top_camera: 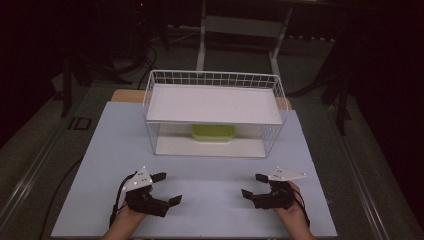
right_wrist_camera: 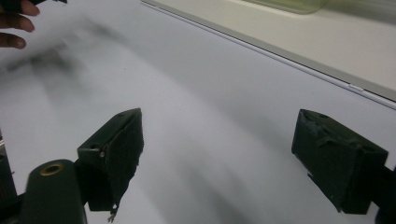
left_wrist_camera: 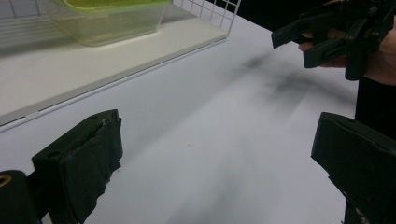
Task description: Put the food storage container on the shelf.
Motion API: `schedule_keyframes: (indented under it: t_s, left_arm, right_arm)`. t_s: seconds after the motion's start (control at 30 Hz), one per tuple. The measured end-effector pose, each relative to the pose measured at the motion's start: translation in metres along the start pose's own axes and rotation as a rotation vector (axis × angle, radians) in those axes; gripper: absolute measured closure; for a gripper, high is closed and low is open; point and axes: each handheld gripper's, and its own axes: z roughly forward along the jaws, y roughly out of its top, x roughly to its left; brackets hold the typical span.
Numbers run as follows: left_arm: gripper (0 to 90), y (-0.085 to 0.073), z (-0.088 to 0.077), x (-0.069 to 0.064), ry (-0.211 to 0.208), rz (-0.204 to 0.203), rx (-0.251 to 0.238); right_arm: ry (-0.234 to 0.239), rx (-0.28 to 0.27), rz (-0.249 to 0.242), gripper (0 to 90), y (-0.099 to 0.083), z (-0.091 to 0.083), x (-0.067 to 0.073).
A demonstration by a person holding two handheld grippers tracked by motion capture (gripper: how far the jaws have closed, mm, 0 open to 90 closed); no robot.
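A white wire basket [top_camera: 215, 79] stands at the back of the table, with a white shelf [top_camera: 212, 104] across its top. Under the shelf, a yellow-green lidded container [top_camera: 213, 133] rests on the basket's white base board [top_camera: 175, 146]. My left gripper [top_camera: 167, 188] hovers open near the table's front left, holding nothing. Front right, my right gripper [top_camera: 253, 185] is open too and empty. The left gripper view has my open left gripper [left_wrist_camera: 217, 163] over bare table, the container [left_wrist_camera: 112, 21] and the right gripper [left_wrist_camera: 327, 37]. The right gripper view has my open right gripper [right_wrist_camera: 219, 154] and the base board [right_wrist_camera: 303, 42].
The table has a pale lavender top [top_camera: 210, 200] with bare surface between the grippers and the basket. A wooden edge [top_camera: 125, 95] shows behind the basket. A white frame [top_camera: 240, 30] and dark floor lie beyond. Fingers of the other hand [right_wrist_camera: 14, 28] show at the top left.
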Motion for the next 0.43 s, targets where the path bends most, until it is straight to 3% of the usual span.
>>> schedule_keyframes:
  t_s: [0.23, 0.43]
  left_arm:
    - [2.5, 0.0014, 0.0038, -0.0044, -0.013, 0.019, 0.001]
    - [2.5, 0.0014, 0.0052, -0.0047, -0.02, 0.012, -0.002]
  right_arm:
    - [0.017, 0.005, -0.005, 16.7, 0.0003, 0.0024, 0.0001]
    - [0.023, 0.007, -0.004, 16.7, 0.0004, 0.0015, 0.0009]
